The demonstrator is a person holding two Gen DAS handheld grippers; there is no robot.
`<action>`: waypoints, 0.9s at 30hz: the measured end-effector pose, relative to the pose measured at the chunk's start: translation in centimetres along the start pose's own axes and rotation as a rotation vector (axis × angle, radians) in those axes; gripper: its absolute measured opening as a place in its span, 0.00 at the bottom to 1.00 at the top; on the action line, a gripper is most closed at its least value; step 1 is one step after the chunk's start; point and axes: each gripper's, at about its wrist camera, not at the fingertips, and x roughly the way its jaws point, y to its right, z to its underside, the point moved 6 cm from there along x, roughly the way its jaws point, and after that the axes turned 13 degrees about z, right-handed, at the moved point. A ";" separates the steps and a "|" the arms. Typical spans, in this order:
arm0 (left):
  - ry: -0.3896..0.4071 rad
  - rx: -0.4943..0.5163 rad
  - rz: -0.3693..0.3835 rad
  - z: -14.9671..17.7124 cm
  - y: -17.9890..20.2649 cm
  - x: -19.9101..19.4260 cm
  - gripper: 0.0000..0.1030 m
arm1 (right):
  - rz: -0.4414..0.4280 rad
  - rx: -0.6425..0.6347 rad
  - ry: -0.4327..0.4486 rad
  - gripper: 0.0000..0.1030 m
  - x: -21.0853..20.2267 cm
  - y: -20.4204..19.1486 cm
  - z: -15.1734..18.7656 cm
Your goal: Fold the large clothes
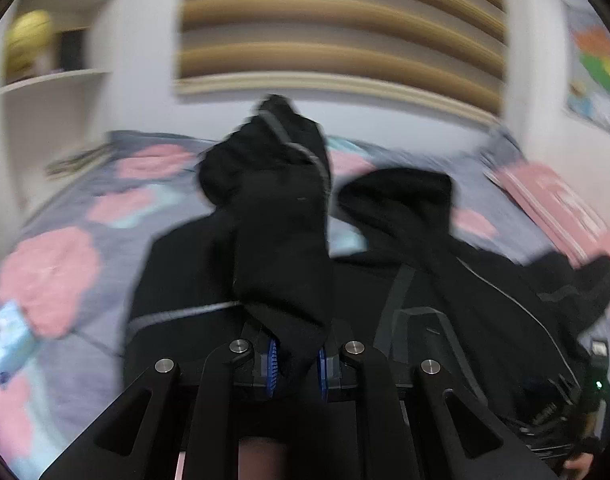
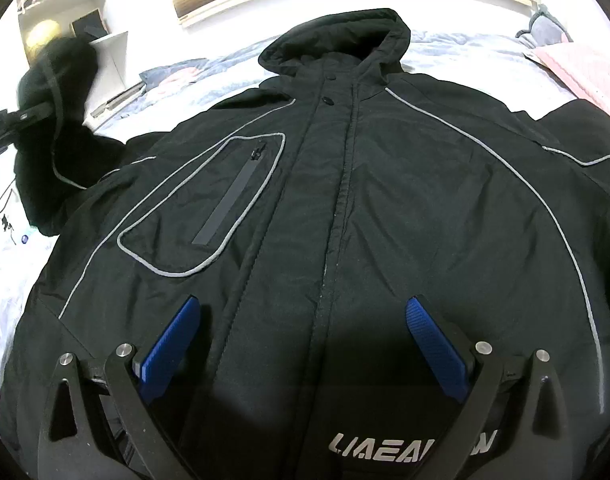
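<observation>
A black hooded jacket [image 2: 345,208] with grey piping lies front-up on the bed, hood [image 2: 337,44] at the far end. My right gripper [image 2: 303,312] is open, blue pads [image 2: 171,348] spread just above the jacket's lower front. My left gripper [image 1: 296,364] is shut on the jacket's left sleeve [image 1: 277,216] and holds it lifted; the view is motion-blurred. The lifted sleeve [image 2: 53,80] and left gripper also show at the far left of the right wrist view.
The bed has a floral grey and pink cover [image 1: 65,248]. A pink pillow [image 2: 577,68] lies at the far right. White shelves [image 2: 85,20] stand at the left, a striped headboard [image 1: 337,32] behind. A small blue box [image 1: 5,340] lies at the left.
</observation>
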 end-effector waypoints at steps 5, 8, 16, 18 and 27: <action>-0.206 0.035 0.076 5.0 5.8 7.8 0.17 | 0.014 -0.006 -0.004 1.00 0.2 -0.2 0.0; -0.385 0.032 0.107 9.2 6.9 12.3 0.31 | 0.017 -0.008 -0.008 1.00 0.3 -0.2 0.1; -0.358 0.074 0.280 8.7 11.1 8.9 0.67 | 0.043 -0.008 -0.018 1.00 0.4 0.0 0.1; -0.336 0.076 0.307 8.4 11.3 7.2 0.68 | 0.047 0.006 -0.028 1.00 0.0 0.2 0.1; -0.216 0.024 0.268 6.5 5.9 1.2 0.68 | 0.005 0.055 -0.024 1.00 -3.1 0.1 -4.3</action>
